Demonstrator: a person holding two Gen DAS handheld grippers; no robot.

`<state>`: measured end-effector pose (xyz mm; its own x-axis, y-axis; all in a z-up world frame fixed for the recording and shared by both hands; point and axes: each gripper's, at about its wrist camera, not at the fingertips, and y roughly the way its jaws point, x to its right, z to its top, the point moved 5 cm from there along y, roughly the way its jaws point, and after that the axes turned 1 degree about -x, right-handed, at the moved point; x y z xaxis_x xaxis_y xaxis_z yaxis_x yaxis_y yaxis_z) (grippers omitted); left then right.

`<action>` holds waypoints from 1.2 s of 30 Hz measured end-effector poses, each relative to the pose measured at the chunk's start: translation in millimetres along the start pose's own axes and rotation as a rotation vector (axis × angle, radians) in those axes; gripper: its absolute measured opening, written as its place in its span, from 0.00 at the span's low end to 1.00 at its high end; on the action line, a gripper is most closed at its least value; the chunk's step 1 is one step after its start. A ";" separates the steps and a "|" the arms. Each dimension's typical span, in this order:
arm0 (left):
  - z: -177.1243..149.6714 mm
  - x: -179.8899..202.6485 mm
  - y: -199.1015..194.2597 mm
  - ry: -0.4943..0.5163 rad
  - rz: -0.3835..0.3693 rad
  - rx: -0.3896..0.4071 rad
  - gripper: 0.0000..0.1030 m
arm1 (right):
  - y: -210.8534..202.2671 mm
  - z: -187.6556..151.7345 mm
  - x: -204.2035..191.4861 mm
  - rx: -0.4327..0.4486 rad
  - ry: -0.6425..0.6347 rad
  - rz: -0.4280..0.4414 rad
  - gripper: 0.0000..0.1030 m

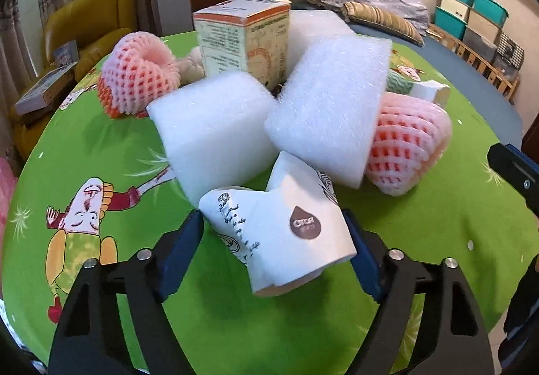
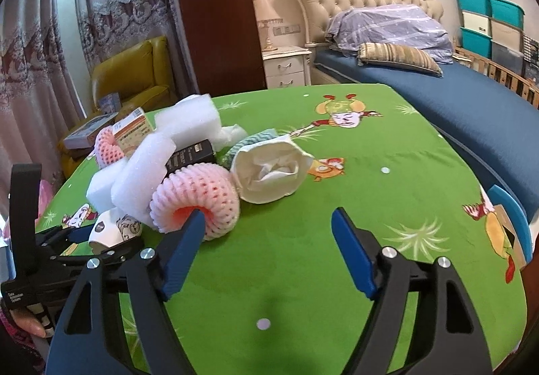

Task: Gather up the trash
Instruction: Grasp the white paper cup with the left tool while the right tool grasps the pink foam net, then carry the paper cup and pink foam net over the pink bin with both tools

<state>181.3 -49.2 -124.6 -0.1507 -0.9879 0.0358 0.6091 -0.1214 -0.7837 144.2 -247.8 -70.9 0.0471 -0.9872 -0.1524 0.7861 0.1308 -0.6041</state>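
Observation:
A crushed white paper cup (image 1: 279, 233) with a brown drop logo lies on the green tablecloth (image 1: 101, 152). My left gripper (image 1: 273, 217) is shut on it, a blue pad against each side. Behind it sit two white foam blocks (image 1: 215, 135), two pink foam fruit nets (image 1: 134, 78) and a printed carton (image 1: 242, 34). In the right wrist view my right gripper (image 2: 268, 215) is open over bare cloth. Its left pad tip touches a pink net (image 2: 198, 193). A white cup stuffed with tissue (image 2: 269, 173) lies just beyond. My left gripper (image 2: 101, 240) with the cup (image 2: 111, 226) shows at the left.
A black box (image 2: 192, 156) is wedged among the foam. A bed (image 2: 454, 98) runs along the table's far right side, with a blue chair back (image 2: 508, 216) at the right edge. A yellow armchair (image 2: 134, 71) with boxes stands beyond the left side.

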 end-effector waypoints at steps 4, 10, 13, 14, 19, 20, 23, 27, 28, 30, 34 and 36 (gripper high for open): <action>-5.1 -9.8 -9.1 0.008 0.019 0.036 0.51 | 12.3 -1.4 -18.3 -0.035 -0.027 0.038 0.73; -21.4 -39.3 -29.5 -0.010 0.021 0.053 0.49 | 29.5 -3.1 -51.0 -0.068 -0.093 0.077 0.76; -30.5 -60.0 -40.7 -0.027 0.029 0.069 0.49 | 37.6 -2.2 -60.8 -0.081 -0.102 0.089 0.83; -32.9 -63.6 -43.3 -0.028 0.033 0.074 0.49 | 41.9 -0.5 -62.9 -0.083 -0.106 0.083 0.84; -46.6 -85.8 -61.8 -0.035 0.065 0.126 0.49 | 62.5 3.0 -64.0 -0.115 -0.107 0.054 0.87; -47.9 -88.6 -64.3 -0.034 0.070 0.135 0.49 | 65.4 3.6 -64.7 -0.124 -0.107 0.052 0.87; -47.3 -90.2 -66.0 -0.031 0.080 0.154 0.49 | 67.4 2.7 -68.2 -0.129 -0.128 0.050 0.74; -46.5 -89.2 -68.7 -0.037 0.080 0.174 0.49 | 57.9 1.8 -71.8 -0.090 -0.148 0.053 0.48; -46.5 -88.7 -69.6 -0.038 0.080 0.178 0.49 | 55.4 1.9 -72.2 -0.079 -0.149 0.050 0.45; -46.2 -89.5 -71.8 -0.043 0.086 0.187 0.49 | 51.1 1.1 -72.6 -0.066 -0.149 0.045 0.38; -45.0 -92.4 -75.5 -0.062 0.095 0.199 0.49 | 38.1 -2.4 -74.2 -0.036 -0.149 0.047 0.34; -44.5 -94.5 -78.0 -0.073 0.100 0.207 0.49 | 28.7 -3.7 -74.8 -0.007 -0.156 0.042 0.33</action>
<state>113.4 57.8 -94.4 -0.0297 -0.9995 0.0147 0.7657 -0.0322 -0.6424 161.0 -169.9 -79.7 0.1750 -0.9831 -0.0547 0.7771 0.1720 -0.6054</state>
